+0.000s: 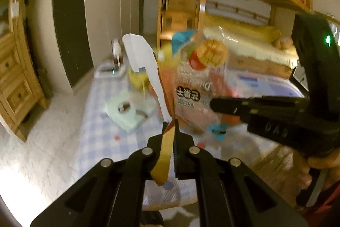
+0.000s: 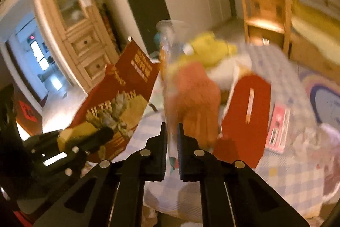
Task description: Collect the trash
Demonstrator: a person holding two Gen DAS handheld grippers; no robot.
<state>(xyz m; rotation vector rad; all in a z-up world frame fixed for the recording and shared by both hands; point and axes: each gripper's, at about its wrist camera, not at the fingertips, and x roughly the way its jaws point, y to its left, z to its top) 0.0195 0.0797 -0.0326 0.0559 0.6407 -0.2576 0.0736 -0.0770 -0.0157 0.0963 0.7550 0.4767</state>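
My left gripper (image 1: 170,127) is shut on a flattened red and gold cardboard box; its white inner side (image 1: 146,65) stands up in the left wrist view, and its printed side (image 2: 119,103) shows at left in the right wrist view. My right gripper (image 2: 171,131) is shut on the edge of a clear snack bag (image 2: 191,99) with orange and yellow print. The bag (image 1: 199,82) hangs above the table in the left wrist view, with the right gripper (image 1: 214,104) coming in from the right. The left gripper (image 2: 106,134) shows at lower left in the right wrist view.
Below is a table with a blue checked cloth (image 1: 99,133). On it lie a mint green tape holder (image 1: 125,114), a red box piece (image 2: 246,116), a pink packet (image 2: 278,131) and crumpled plastic (image 2: 316,142). A bunk bed (image 1: 244,20) and wooden cabinet (image 1: 14,82) stand around.
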